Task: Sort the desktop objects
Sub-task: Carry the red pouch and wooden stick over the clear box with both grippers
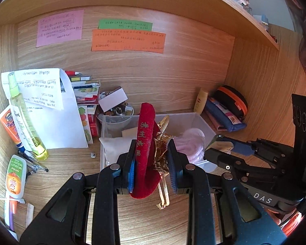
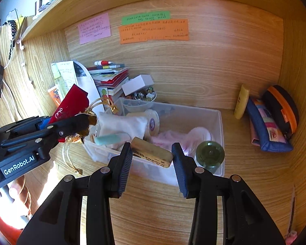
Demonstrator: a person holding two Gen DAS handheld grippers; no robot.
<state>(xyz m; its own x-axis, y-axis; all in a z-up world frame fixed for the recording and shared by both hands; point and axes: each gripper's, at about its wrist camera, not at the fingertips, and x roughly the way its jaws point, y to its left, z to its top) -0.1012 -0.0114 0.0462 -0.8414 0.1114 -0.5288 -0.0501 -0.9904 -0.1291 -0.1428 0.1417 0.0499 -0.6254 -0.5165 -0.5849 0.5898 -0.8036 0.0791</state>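
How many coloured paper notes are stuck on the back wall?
3: a pink note on the left, a green note to its right, and an orange note just below the green one.

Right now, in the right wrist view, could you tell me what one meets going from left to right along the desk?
Left gripper holding the red pouch → clear bin → yellow tube → blue pencil case → black-and-orange case.

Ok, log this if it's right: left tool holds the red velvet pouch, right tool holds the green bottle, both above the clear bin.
One thing is wrong. The right tool holds the tan eraser block, not the green bottle, which stands in the clear bin; the right wrist view shows this. The left tool does hold the red velvet pouch.
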